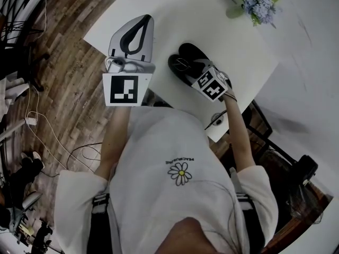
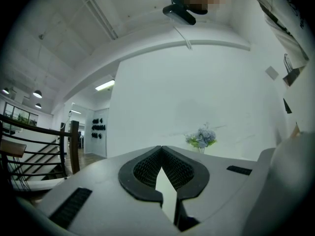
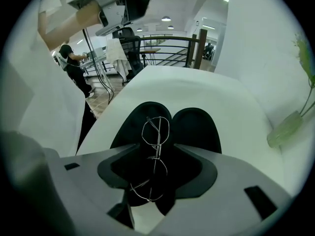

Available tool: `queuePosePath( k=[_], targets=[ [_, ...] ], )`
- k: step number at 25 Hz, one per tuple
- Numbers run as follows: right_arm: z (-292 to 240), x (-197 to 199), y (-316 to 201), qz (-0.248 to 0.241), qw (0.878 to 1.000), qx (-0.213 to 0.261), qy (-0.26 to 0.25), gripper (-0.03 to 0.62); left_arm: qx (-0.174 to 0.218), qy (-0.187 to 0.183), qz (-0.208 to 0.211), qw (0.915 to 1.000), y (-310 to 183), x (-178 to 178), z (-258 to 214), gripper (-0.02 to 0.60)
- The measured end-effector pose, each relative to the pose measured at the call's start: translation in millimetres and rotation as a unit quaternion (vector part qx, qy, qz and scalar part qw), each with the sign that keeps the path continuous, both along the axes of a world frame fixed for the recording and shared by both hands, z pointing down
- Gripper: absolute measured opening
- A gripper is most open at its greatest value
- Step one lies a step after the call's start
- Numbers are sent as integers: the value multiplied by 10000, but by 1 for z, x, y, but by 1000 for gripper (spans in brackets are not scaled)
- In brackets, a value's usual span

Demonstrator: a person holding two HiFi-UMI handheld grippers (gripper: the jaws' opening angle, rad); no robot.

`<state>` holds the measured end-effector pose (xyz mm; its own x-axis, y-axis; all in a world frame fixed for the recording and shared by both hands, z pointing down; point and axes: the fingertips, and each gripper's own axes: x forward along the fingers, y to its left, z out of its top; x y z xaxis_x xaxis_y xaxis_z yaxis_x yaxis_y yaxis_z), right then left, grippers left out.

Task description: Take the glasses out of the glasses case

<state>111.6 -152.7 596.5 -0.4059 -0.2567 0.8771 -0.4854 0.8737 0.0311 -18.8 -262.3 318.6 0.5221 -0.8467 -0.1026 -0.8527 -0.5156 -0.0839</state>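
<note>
An open black glasses case lies near the front edge of the white table. Thin wire glasses lie lengthwise in its left half. My right gripper hovers low over the case, open, its jaws straddling the glasses; the near lens sits between them. My left gripper is raised to the left of the case, shut with nothing in it, its tips touching, pointing across the table toward the wall.
A small vase of pale blue flowers stands at the table's far right. Wooden floor with cables lies left of the table, beside dark stair railings. A person stands far off.
</note>
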Motion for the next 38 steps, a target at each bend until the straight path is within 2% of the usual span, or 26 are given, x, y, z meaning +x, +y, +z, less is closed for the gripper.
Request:
queuePosePath(
  k=[4,9,10,12,18,22,24,38],
  targets=[
    [2,0,3,147,9995,-253,-78,198,-25,-39,13,10000,3,3,3,17],
    [2,-1,3,183,9994,-287,-78,196,-76,-87,20,9999,6,4,7,17],
    [2,-1,1,214,9994,-262,-64,192,-74,-106,28,9999,7,5,7,17],
    [2,2,-3,309,9993,-192,-18,143,-68,-122,40,9999,8,6,8,17],
    [-1,4,-5,528,9986,-28,-39,115,-93,-132,-9,9999,10,2,7,17],
    [-4,9,-9,399,9985,332,196,97,-79,-120,-68,9999,11,0,6,17],
    [-5,9,-8,364,9985,350,205,94,-68,-135,-78,9999,11,-1,6,17],
    [-15,17,-15,1265,9902,272,-517,87,-58,-151,-74,9998,19,1,6,17]
  ],
)
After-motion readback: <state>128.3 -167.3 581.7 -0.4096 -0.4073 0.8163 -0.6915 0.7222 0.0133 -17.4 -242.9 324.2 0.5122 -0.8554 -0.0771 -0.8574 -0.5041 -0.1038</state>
